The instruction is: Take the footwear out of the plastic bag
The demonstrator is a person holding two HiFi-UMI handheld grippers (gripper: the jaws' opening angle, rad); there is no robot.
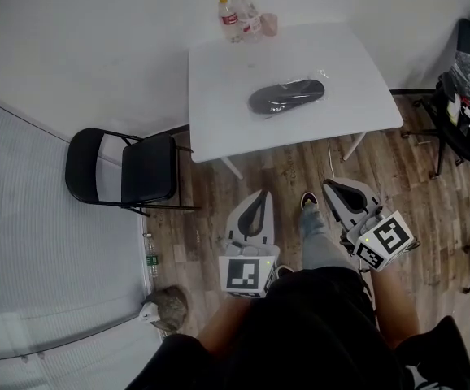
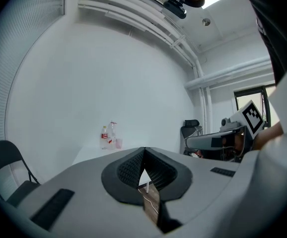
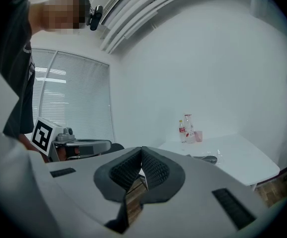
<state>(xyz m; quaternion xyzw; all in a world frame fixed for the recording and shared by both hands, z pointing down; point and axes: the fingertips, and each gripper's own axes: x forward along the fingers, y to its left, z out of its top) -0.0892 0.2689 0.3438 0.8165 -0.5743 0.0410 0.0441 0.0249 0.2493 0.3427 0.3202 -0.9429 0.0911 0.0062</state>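
A black shoe in a clear plastic bag [image 1: 286,96] lies on the white table [image 1: 219,128]; it also shows as a dark shape [image 3: 206,158] in the right gripper view. My left gripper [image 1: 256,204] and right gripper [image 1: 337,189] hang over the wooden floor, short of the table's near edge. Both are shut with nothing between their jaws. In its own view the left gripper [image 2: 144,152] points level toward the table. The right gripper [image 3: 141,152] does the same in its view.
Two bottles [image 1: 240,15] and a pink cup [image 1: 269,24] stand at the table's far edge. A black folding chair [image 1: 125,169] stands left of the table. An office chair with a bag [image 1: 463,96] is at the right. A person's leg and shoe [image 1: 310,210] are between the grippers.
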